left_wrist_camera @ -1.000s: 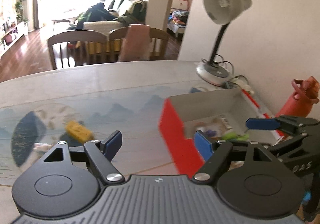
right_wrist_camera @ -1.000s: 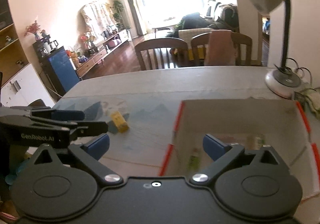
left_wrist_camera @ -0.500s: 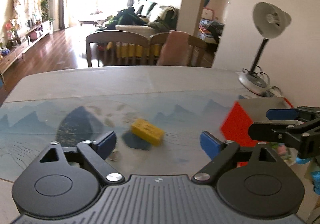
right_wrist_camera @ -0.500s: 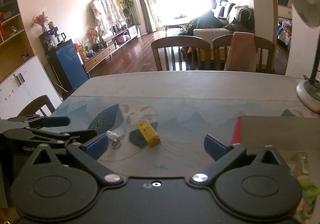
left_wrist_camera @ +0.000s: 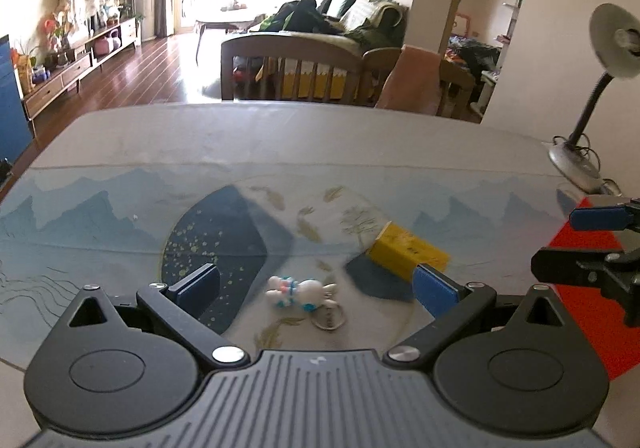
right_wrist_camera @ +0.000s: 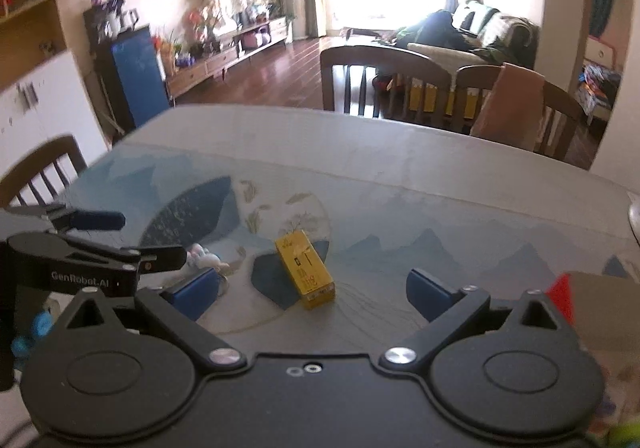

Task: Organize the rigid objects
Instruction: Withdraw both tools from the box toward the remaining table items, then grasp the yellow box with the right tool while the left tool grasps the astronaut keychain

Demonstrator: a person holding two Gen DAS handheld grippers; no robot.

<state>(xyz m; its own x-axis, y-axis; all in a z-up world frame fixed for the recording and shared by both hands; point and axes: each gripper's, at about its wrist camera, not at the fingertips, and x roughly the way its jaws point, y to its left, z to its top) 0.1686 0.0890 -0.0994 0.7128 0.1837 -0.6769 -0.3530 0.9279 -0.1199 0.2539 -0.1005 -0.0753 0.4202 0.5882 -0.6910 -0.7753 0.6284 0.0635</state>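
Swinging away from the red box [left_wrist_camera: 592, 312], my left tongs [left_wrist_camera: 316, 284] now gape over the rabbit charm [left_wrist_camera: 298, 291]; right tongs [right_wrist_camera: 314, 290], open, frame the yellow block [right_wrist_camera: 306, 274] on the table [left_wrist_camera: 280, 144] — pickups next.

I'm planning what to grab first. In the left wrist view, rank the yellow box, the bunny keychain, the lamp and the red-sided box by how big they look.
1. red-sided box, though cut off by the frame
2. lamp, despite standing farther away
3. yellow box
4. bunny keychain, slightly smaller than the yellow box though nearer
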